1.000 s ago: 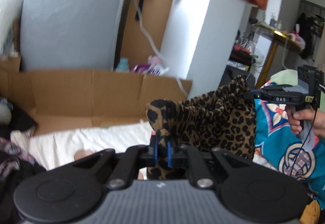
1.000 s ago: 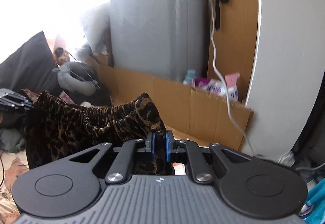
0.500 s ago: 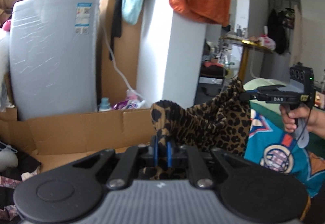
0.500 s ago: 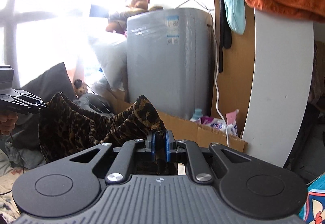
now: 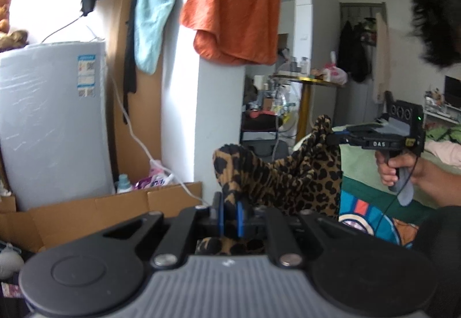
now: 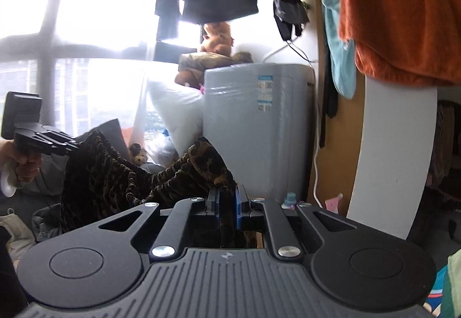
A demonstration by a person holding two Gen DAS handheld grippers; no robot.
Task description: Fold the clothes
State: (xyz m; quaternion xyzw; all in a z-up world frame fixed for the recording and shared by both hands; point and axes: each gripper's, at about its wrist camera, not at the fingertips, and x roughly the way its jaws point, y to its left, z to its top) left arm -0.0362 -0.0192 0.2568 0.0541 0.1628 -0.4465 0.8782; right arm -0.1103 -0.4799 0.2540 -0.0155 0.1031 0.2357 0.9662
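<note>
Leopard-print cloth (image 5: pixel 291 176) was up in the air, strung between the two grippers, nowhere near any flat surface as far as I could tell. Left gripper (image 5: pixel 229 217) had its blue pads squeezed down on a bunched corner, with a tuft of fabric poking up above the fingers. Right gripper (image 6: pixel 227 210) was doing the same at the other end, jaws pinched together on cloth with a fold humped over the top.

What mattered was the line between the two grips. From the left camera you could see the cloth running off to the right, up to the tip of the other gripper, with the person's hand (image 5: pixel 403 171) on its handle. From the right camera it ran off to the left in the same way. So the held edge lay side to side between the hands, sagging in the middle and gathered, not pulled taut, and the rest hung down below it.

Neither hand looked nearer to the cloth, since both were right on it. Honestly it could have been getting spread out for a fold or lifted partway through one; I couldn't tell which. An orange towel (image 5: pixel 233 1) was draped over the wall behind.
</note>
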